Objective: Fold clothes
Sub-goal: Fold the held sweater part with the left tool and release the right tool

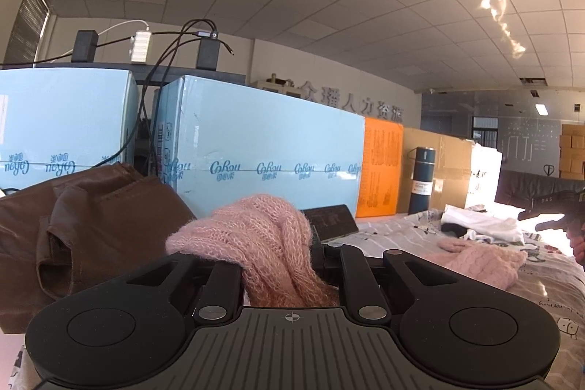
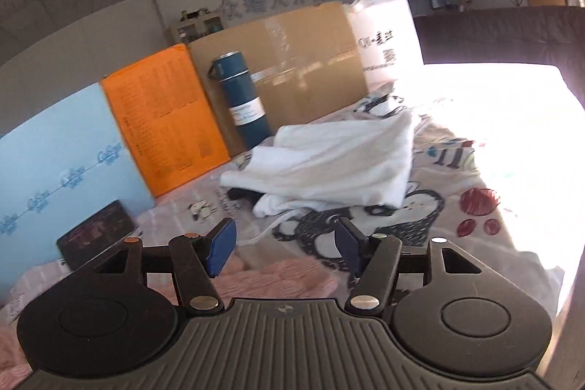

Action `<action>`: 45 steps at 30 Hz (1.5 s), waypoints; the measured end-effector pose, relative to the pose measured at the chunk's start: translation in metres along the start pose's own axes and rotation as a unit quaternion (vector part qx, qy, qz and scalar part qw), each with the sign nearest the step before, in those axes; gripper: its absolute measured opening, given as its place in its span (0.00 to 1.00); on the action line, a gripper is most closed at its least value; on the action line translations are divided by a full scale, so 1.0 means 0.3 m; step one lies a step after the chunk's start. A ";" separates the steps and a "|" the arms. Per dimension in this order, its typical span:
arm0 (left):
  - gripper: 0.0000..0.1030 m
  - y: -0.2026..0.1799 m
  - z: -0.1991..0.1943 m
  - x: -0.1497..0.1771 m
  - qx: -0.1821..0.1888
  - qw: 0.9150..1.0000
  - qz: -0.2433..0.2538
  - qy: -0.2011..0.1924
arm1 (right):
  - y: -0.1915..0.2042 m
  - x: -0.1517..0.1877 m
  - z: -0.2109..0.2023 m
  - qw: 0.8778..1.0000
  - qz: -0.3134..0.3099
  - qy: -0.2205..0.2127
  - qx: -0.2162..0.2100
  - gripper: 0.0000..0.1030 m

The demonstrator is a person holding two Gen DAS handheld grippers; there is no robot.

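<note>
left gripper point(image 1: 289, 265) clamping bunched pink knit sweater point(image 1: 263, 247), lifting it off bed; rest of knit trailing onto cartoon bedsheet point(image 1: 548, 284). brown jacket point(image 1: 84, 229) crowding left edge. right gripper point(image 2: 283, 245) hovering with blue pads point(image 2: 221, 245) apart, gripping nothing. white garment point(image 2: 329, 163) lying ahead, open sheet running right, boxes walling far edge.

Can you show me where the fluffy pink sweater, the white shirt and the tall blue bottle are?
pink sweater point(image 1: 256, 233): left wrist view, bunched knit.
white shirt point(image 2: 329, 152): right wrist view, middle of the cloth.
blue bottle point(image 2: 241, 97): right wrist view, its body.
</note>
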State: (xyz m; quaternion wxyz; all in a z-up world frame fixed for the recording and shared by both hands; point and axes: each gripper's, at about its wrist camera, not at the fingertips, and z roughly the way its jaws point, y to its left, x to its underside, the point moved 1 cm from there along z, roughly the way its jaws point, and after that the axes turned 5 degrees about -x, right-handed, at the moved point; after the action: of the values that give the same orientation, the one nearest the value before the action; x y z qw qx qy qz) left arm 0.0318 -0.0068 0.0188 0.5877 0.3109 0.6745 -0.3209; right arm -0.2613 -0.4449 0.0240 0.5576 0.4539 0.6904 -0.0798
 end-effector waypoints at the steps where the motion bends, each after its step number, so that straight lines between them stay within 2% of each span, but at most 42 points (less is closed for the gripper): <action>1: 0.13 -0.001 0.000 0.001 0.001 1.000 0.000 0.001 | 0.017 0.000 0.022 0.999 0.004 0.023 -0.022 0.62; 4: 0.13 -0.003 0.002 0.005 0.005 1.000 0.001 0.004 | 0.066 0.016 0.129 0.994 0.022 0.103 -0.041 0.64; 7: 0.13 -0.005 0.003 0.009 0.008 1.000 0.001 0.006 | 0.081 0.046 0.225 0.988 0.028 0.149 0.014 0.64; 10: 0.13 -0.007 0.004 0.014 0.012 1.000 0.001 0.009 | 0.073 0.072 0.261 0.988 0.032 0.148 0.031 0.61; 11: 0.13 -0.008 0.003 0.014 0.013 1.000 0.002 0.009 | 0.072 0.076 0.264 0.989 0.031 0.140 0.034 0.57; 13: 0.13 -0.008 0.000 0.014 0.015 1.000 0.002 0.007 | 0.062 0.083 0.265 0.990 0.035 0.134 0.037 0.24; 16: 0.13 -0.009 -0.006 0.012 0.016 1.000 0.003 0.002 | 0.041 0.087 0.242 0.992 0.056 0.116 0.001 0.09; 18: 0.13 -0.008 -0.013 0.009 0.013 1.000 0.003 -0.007 | 0.033 0.084 0.212 0.993 0.070 0.086 -0.029 0.08; 20: 0.13 0.002 -0.026 0.001 0.014 1.000 -0.002 -0.019 | 0.032 0.071 0.157 0.994 0.076 0.039 -0.070 0.08; 23: 0.13 0.019 -0.048 -0.012 0.018 0.999 -0.012 -0.036 | 0.036 0.052 0.062 0.988 0.076 -0.032 -0.132 0.08; 27: 0.12 0.041 -0.092 -0.031 0.039 0.997 -0.025 -0.059 | 0.016 0.053 -0.057 0.981 0.071 -0.081 -0.161 0.08; 30: 0.12 0.038 -0.145 -0.030 0.085 0.994 -0.005 -0.073 | -0.031 0.095 -0.148 0.983 0.066 -0.098 -0.142 0.08; 33: 0.13 0.009 -0.196 -0.009 0.130 0.990 0.030 -0.055 | -0.090 0.155 -0.214 0.989 0.064 -0.083 -0.108 0.08; 39: 0.13 -0.044 -0.263 0.052 0.149 0.986 0.066 0.036 | -0.179 0.255 -0.296 0.994 0.061 -0.044 -0.082 0.08; 42: 0.17 -0.071 -0.291 0.077 0.138 0.984 0.088 0.070 | -0.192 0.270 -0.309 0.995 0.054 -0.039 -0.073 0.10; 43: 0.20 -0.076 -0.300 0.087 0.128 0.984 0.092 0.077 | -0.195 0.267 -0.313 0.995 0.053 -0.041 -0.067 0.14; 44: 0.31 -0.081 -0.308 0.096 0.117 0.985 0.095 0.083 | -0.199 0.264 -0.318 0.996 0.051 -0.044 -0.060 0.15; 45: 0.50 -0.083 -0.319 0.105 0.103 0.986 0.099 0.085 | -0.202 0.257 -0.323 0.997 0.046 -0.049 -0.043 0.19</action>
State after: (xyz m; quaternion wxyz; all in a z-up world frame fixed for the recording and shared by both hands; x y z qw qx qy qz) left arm -0.0484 0.0560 -0.0008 0.5218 0.4614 0.6512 -0.3014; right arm -0.3698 -0.3787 -0.0296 0.6127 0.4559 0.6439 -0.0463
